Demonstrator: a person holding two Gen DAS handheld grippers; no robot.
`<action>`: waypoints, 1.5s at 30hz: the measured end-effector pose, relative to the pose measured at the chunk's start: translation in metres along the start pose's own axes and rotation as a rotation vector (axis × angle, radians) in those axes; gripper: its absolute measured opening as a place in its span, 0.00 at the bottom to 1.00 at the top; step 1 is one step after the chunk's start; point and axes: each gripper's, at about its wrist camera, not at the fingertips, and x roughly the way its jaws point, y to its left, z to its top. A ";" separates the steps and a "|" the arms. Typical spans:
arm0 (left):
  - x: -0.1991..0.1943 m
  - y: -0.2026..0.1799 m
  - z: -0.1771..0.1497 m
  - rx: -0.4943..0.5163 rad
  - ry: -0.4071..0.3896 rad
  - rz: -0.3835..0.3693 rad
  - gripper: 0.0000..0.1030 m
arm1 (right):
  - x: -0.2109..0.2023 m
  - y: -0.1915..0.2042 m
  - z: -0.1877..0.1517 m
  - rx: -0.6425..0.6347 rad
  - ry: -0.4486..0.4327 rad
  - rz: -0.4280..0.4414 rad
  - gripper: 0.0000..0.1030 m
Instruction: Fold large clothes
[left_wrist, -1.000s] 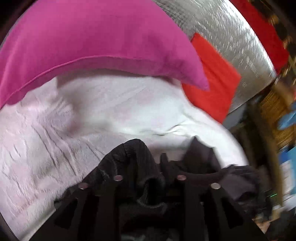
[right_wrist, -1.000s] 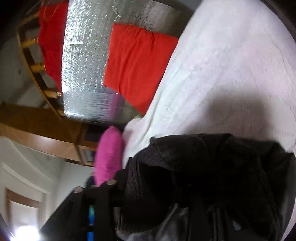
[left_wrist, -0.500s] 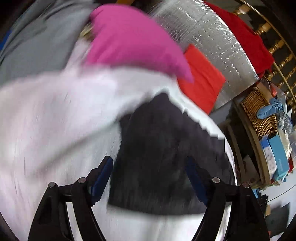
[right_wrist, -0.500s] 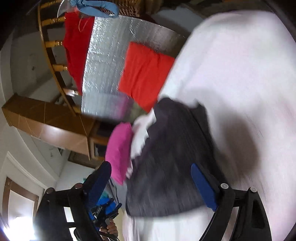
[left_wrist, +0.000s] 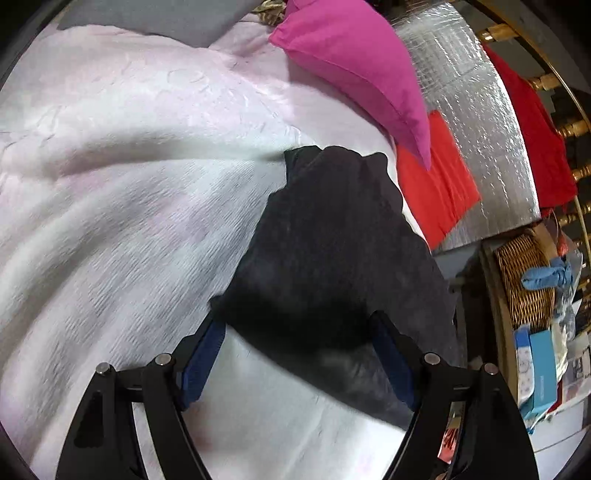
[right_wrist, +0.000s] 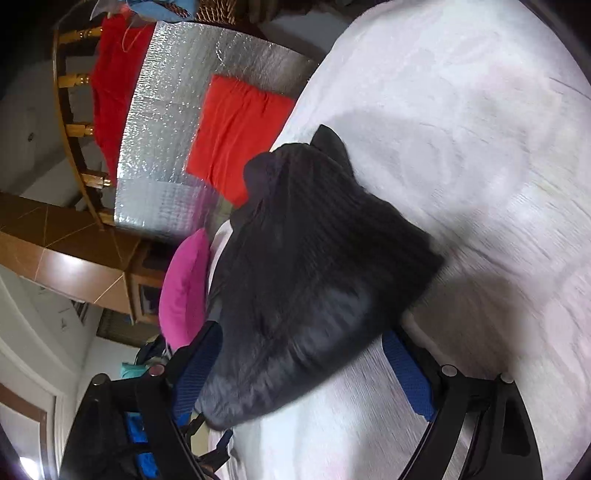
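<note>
A folded black knitted garment (left_wrist: 332, 266) lies on the white bedspread (left_wrist: 122, 206) near the bed's right edge. My left gripper (left_wrist: 295, 365) is open, its blue-padded fingers (left_wrist: 201, 363) spread either side of the garment's near end, holding nothing. In the right wrist view the same garment (right_wrist: 314, 280) lies on the bedspread (right_wrist: 461, 155). My right gripper (right_wrist: 303, 373) is open and empty, its blue pads (right_wrist: 406, 373) straddling the garment's near edge.
A magenta pillow (left_wrist: 362, 62) lies at the head of the bed. A red cloth (left_wrist: 436, 181) rests on a silver foil sheet (left_wrist: 476, 110) beside the bed. A wicker basket (left_wrist: 524, 280) and boxes stand on a shelf at the right. A grey pillow (left_wrist: 147, 14) lies far back.
Both grippers were shut on the bunched black garment; they have let go, opened and drawn back. The garment now lies flat and folded on the bedspread.
</note>
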 end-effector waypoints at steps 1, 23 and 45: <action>0.005 -0.001 0.004 -0.016 -0.002 -0.002 0.81 | 0.007 0.001 0.002 0.006 0.000 -0.009 0.88; -0.055 -0.014 -0.001 0.054 -0.046 0.027 0.28 | -0.032 0.018 -0.025 -0.131 -0.049 -0.116 0.36; -0.163 0.086 -0.102 0.139 0.069 0.147 0.70 | -0.138 -0.042 -0.116 -0.090 0.099 -0.127 0.59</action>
